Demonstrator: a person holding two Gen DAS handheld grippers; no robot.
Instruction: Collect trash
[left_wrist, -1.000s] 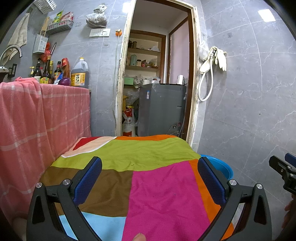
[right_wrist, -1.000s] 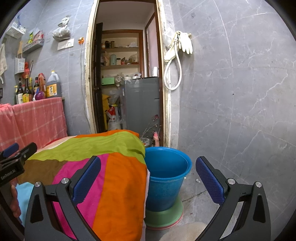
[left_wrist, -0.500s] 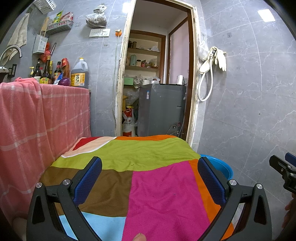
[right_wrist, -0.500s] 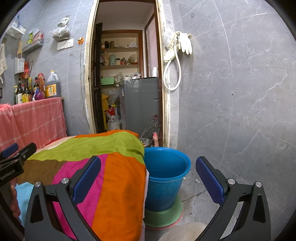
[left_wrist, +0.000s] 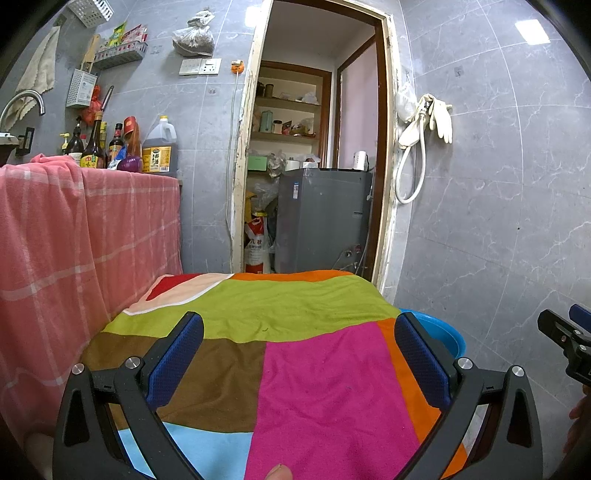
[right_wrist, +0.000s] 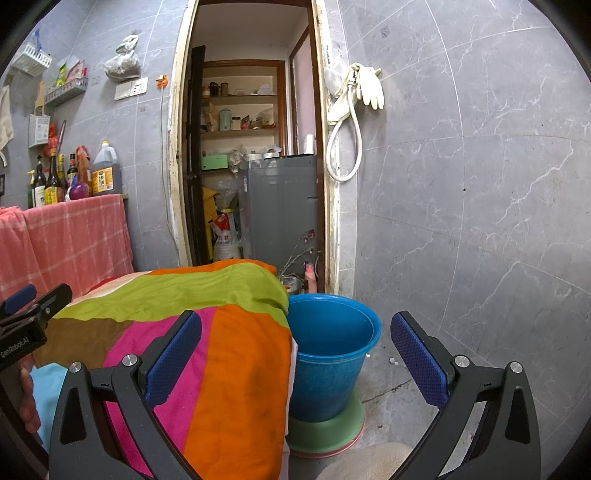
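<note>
My left gripper (left_wrist: 295, 354) is open and empty, held over a table covered with a patchwork cloth (left_wrist: 295, 314) of green, pink, brown and orange. My right gripper (right_wrist: 295, 354) is open and empty, over the table's right edge (right_wrist: 251, 350). A blue bucket (right_wrist: 328, 354) stands on the floor just right of the table, on a green base (right_wrist: 325, 432); its rim also shows in the left wrist view (left_wrist: 439, 328). No loose trash shows on the cloth. A few small white scraps (right_wrist: 393, 361) lie on the floor by the bucket.
A counter draped in pink checked cloth (left_wrist: 74, 240) stands left, with bottles (left_wrist: 96, 147) on top. An open doorway (left_wrist: 314, 166) behind the table shows a grey appliance (left_wrist: 321, 218) and shelves. Grey tiled wall (right_wrist: 480, 184) on the right carries a hose and gloves (right_wrist: 354, 110).
</note>
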